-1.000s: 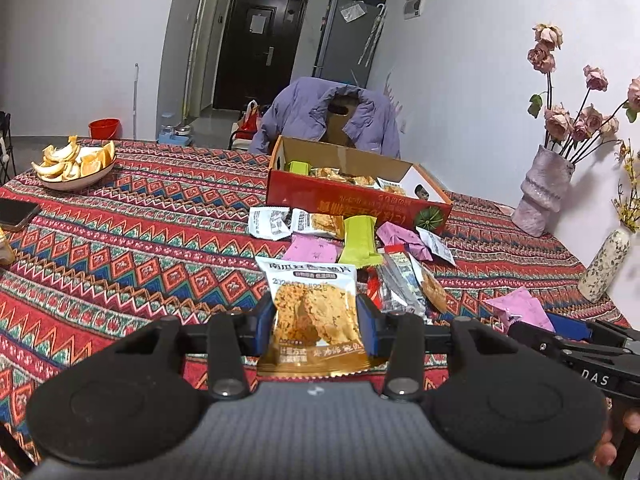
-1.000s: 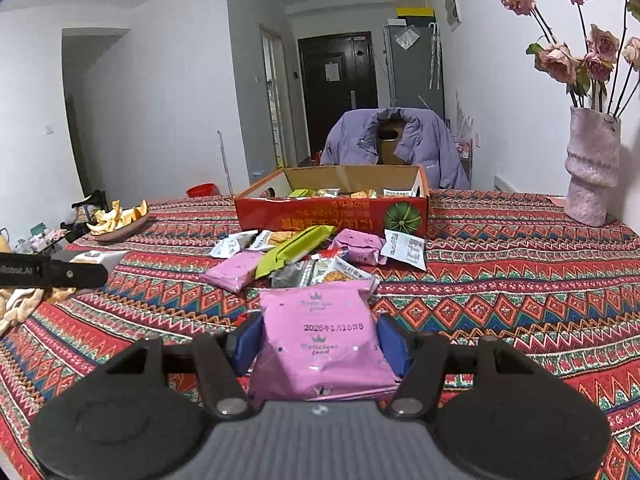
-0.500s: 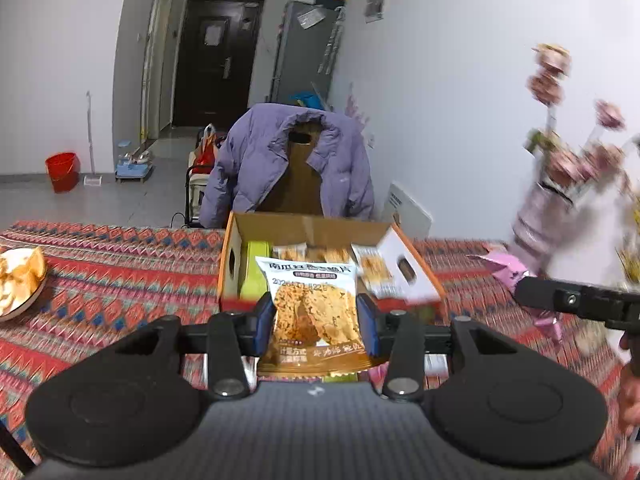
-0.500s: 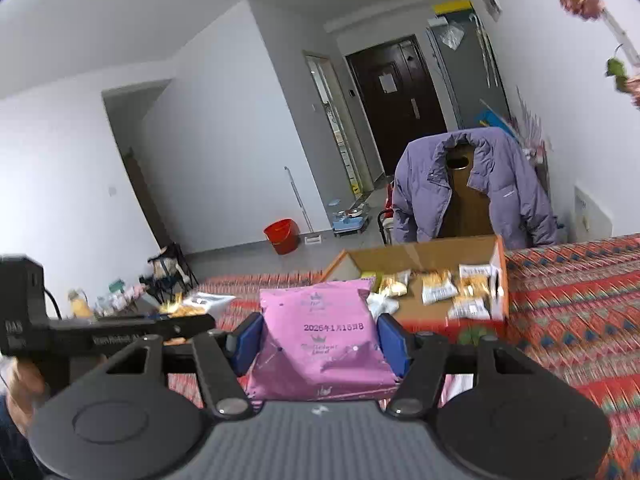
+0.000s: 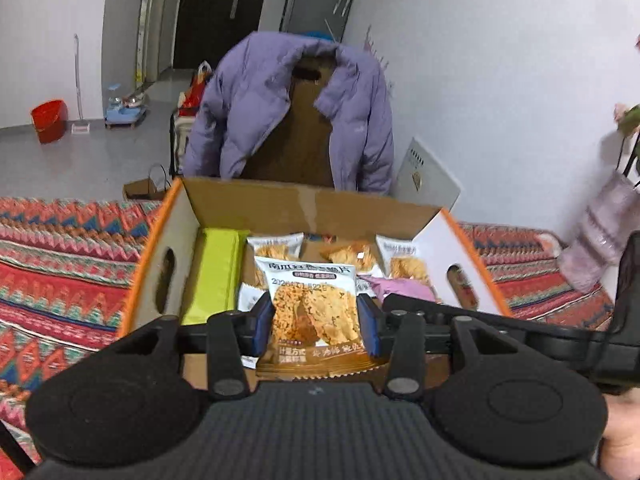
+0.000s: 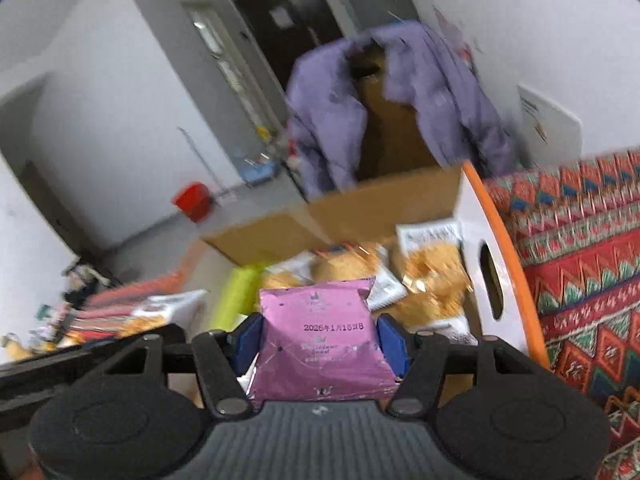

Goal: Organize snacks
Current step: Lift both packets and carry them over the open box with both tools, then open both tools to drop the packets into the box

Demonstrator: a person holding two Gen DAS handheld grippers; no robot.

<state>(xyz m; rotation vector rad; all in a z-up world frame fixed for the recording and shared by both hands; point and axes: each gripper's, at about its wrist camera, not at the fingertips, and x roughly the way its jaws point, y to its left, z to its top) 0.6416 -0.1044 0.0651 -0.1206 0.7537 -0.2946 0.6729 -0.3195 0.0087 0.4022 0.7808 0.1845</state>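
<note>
Now over the box, no longer above the tablecloth: left gripper clamped on cracker packet, right gripper clamped on pink packet; ready to drop.

My right gripper is clamped on the pink snack packet, blue pads against both its side edges, held above the open cardboard box. Box holds a lime-green packet at left and several white-and-orange cracker packets. Patterned tablecloth to the right; view is motion-blurred.
</note>
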